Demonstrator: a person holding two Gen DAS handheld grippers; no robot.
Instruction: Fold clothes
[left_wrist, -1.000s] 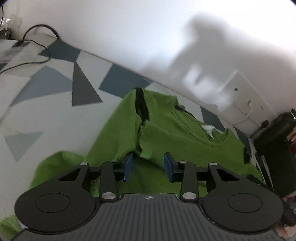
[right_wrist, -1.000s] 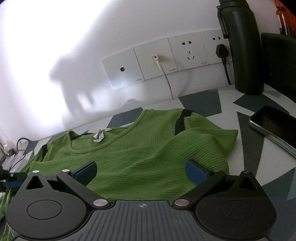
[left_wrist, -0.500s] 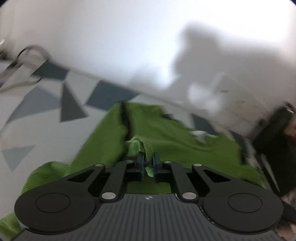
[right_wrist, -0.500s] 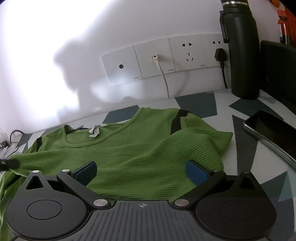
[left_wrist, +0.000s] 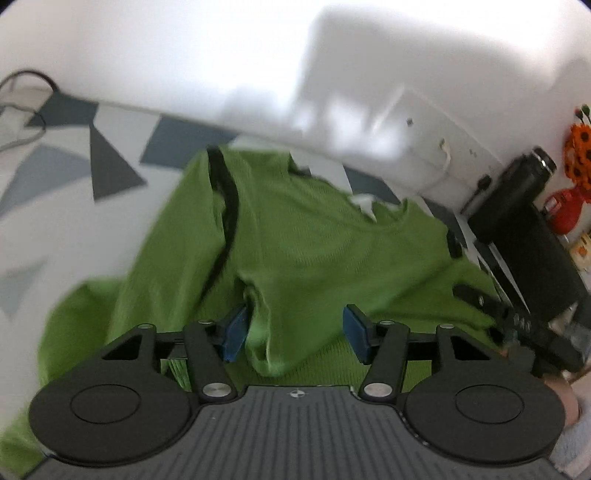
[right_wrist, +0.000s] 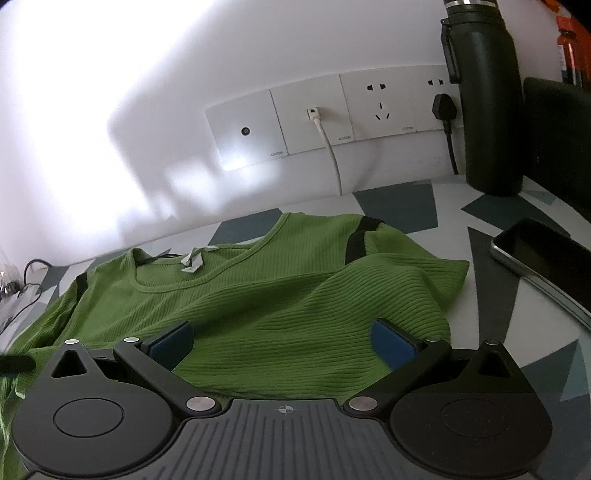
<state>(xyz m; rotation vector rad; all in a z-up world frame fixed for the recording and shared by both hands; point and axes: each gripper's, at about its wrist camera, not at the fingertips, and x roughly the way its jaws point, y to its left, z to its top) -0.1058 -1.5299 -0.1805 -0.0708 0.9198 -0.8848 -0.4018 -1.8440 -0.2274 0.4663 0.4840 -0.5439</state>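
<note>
A green ribbed shirt (right_wrist: 266, 295) is lying spread on the patterned tabletop (right_wrist: 491, 280), neckline and white label (right_wrist: 192, 260) toward the far wall, with black trim at the shoulder seams. Near the left gripper (left_wrist: 293, 330) a ridge of fabric (left_wrist: 258, 321) is standing up in a loose hump, lying between the spread fingers beside the left blue pad (left_wrist: 233, 334) and apparently not pinched; the view is blurred, so whether the pad touches it cannot be told. The right gripper (right_wrist: 282, 341) is hovering low over the near hem with its jaws wide apart, holding nothing.

The step in hand looks like taking hold of the left side to fold the sleeve inward. To do it well, the left jaws should be closing on the ridge low down, where the layers meet, so that both layers come along rather than the top one alone. The right gripper could be pressing the body flat as the fold comes over.

Further out, a phone (right_wrist: 543, 258) is lying at the right, close to the sleeve, and a dark bottle (right_wrist: 487, 99) is standing by the wall sockets (right_wrist: 332, 118); a broad sweep might be dragging cloth against them.
</note>
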